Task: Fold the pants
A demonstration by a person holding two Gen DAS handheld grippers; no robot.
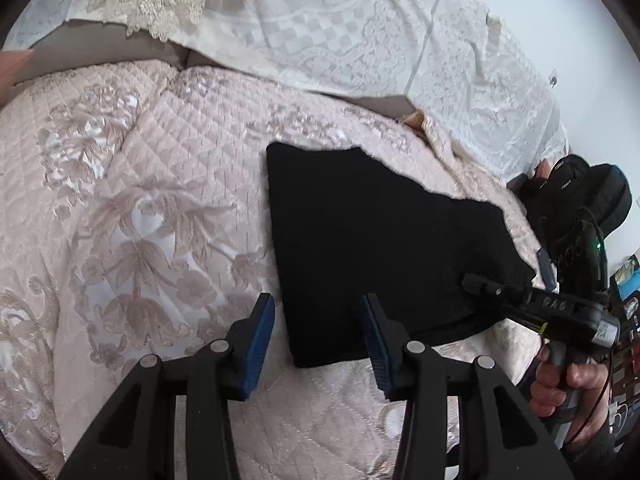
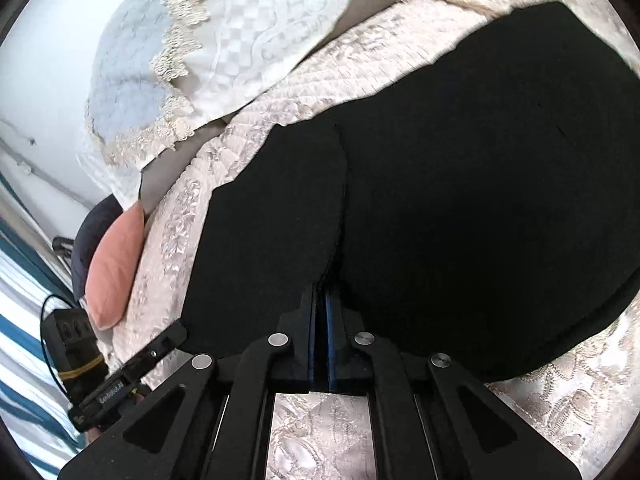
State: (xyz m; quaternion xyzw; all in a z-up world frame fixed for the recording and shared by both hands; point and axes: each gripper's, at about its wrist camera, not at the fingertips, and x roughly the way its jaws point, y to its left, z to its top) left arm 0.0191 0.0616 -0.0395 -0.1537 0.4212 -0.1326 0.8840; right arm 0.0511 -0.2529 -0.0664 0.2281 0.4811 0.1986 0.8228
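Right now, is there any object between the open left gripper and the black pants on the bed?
Nothing visible. The left gripper is open at the near corner of the black pants, only the quilted bedspread beneath. The right gripper already pinches the pants.

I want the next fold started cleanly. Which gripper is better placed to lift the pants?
Right. The right gripper is shut on the edge of the pants; the left gripper is open at their corner, holding nothing.
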